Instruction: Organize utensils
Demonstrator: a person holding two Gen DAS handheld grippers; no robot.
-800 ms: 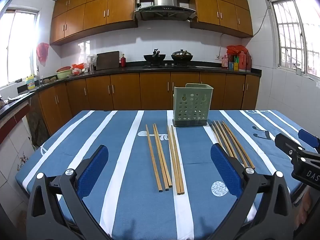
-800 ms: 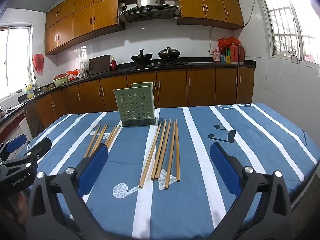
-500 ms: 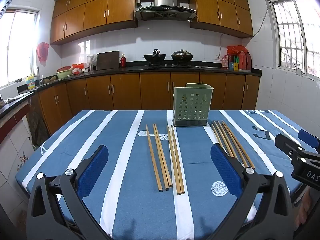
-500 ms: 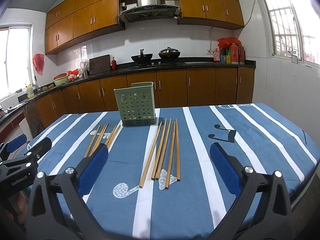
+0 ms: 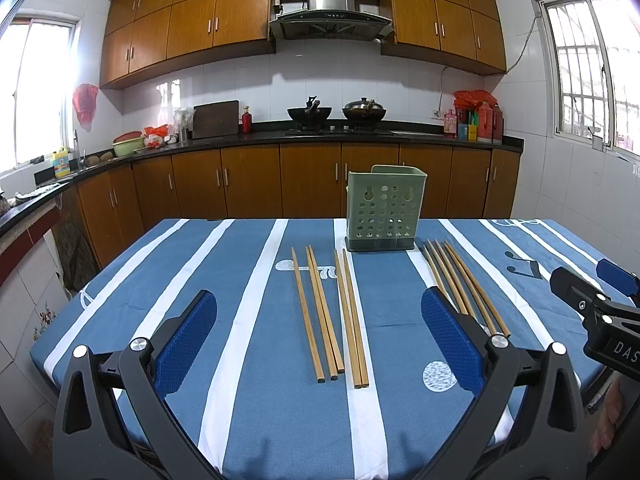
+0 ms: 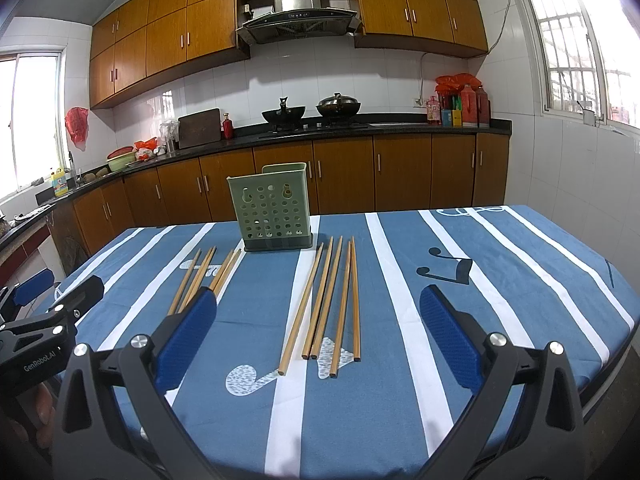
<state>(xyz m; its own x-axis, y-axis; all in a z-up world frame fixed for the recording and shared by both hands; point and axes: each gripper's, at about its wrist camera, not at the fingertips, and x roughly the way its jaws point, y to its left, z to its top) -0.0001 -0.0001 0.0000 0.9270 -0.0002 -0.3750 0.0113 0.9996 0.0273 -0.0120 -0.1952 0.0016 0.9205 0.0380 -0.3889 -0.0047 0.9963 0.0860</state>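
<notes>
A pale green perforated utensil holder (image 5: pixel 382 209) (image 6: pixel 274 208) stands upright at the far side of the table. Two groups of several wooden chopsticks lie flat in front of it. The left group (image 5: pixel 328 314) (image 6: pixel 204 274) lies ahead of my left gripper (image 5: pixel 320 318), which is open and holds nothing. The right group (image 5: pixel 464 284) (image 6: pixel 328 300) lies ahead of my right gripper (image 6: pixel 318 320), also open and holding nothing. Both grippers hover over the near table edge, short of the chopsticks. Each gripper shows at the side of the other's view.
The table carries a blue cloth with white stripes (image 5: pixel 240 320) (image 6: pixel 480 280). Behind it runs a black kitchen counter (image 5: pixel 360 136) with woks, bottles and a cutting board, over brown cabinets. A hand (image 5: pixel 610 412) shows at the lower right of the left wrist view.
</notes>
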